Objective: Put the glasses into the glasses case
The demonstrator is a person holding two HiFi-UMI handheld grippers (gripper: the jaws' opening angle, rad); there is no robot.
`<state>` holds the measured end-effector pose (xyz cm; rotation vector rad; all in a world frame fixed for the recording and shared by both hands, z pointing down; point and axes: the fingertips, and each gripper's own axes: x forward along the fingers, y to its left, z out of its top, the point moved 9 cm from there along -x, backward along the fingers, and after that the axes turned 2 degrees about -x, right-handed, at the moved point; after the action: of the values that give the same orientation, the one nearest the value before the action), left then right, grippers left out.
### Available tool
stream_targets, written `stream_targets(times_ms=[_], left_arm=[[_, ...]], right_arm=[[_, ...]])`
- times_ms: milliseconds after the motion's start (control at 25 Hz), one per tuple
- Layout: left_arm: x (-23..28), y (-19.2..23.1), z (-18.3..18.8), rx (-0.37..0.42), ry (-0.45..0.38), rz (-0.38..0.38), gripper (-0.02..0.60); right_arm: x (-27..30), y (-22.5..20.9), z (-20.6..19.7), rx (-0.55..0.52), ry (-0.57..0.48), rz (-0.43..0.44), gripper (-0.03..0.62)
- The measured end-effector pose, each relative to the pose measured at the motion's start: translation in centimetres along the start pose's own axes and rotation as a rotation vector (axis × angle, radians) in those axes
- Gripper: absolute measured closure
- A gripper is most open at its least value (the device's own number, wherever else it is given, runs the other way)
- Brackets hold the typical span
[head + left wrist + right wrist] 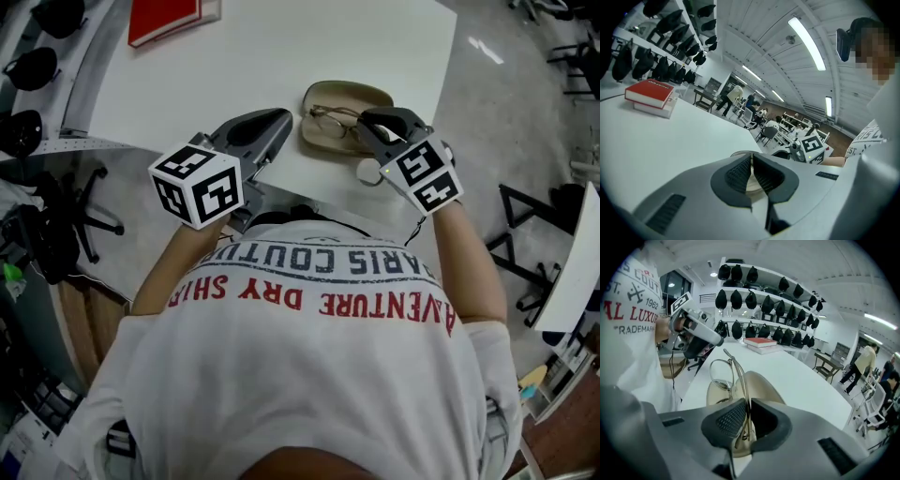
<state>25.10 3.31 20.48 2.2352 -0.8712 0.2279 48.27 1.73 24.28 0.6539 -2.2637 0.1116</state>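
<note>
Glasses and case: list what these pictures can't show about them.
Head view: the right tongs cover one end of the glasses.
Left gripper view: the left tongs hide all but a sliver of the glasses case; no glasses show.
Right gripper view: the right tongs hide whether the glasses touch the glasses case.

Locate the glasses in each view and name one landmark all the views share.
Head view: glasses upper centre, over the tan case.
Left gripper view: not in it.
Right gripper view: glasses at centre, gripped by the right gripper.
Shared landmark: the red book.
</note>
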Motion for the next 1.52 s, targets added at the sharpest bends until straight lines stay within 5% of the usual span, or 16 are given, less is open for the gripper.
stream_targets(times_ms=[960, 1240, 1520], left_arm=[[-2.1, 1.2, -0.5, -0.068, 0.002, -0.005, 0.545], [-2.5, 1.0, -0.7, -0.062, -0.002, -0.012, 0.545], [-4.0, 0.3, -0.9, -0.054, -0.014, -0.018, 0.545]], right_arm=[[3.8, 1.2, -1.2, -0.304, 0.3, -0.035, 0.548], [3.5, 1.3, -1.3, -0.271, 0.308, -0.007, 0.536], [1.9, 1.5, -0.5, -0.145, 0.232, -0.013, 0.419]])
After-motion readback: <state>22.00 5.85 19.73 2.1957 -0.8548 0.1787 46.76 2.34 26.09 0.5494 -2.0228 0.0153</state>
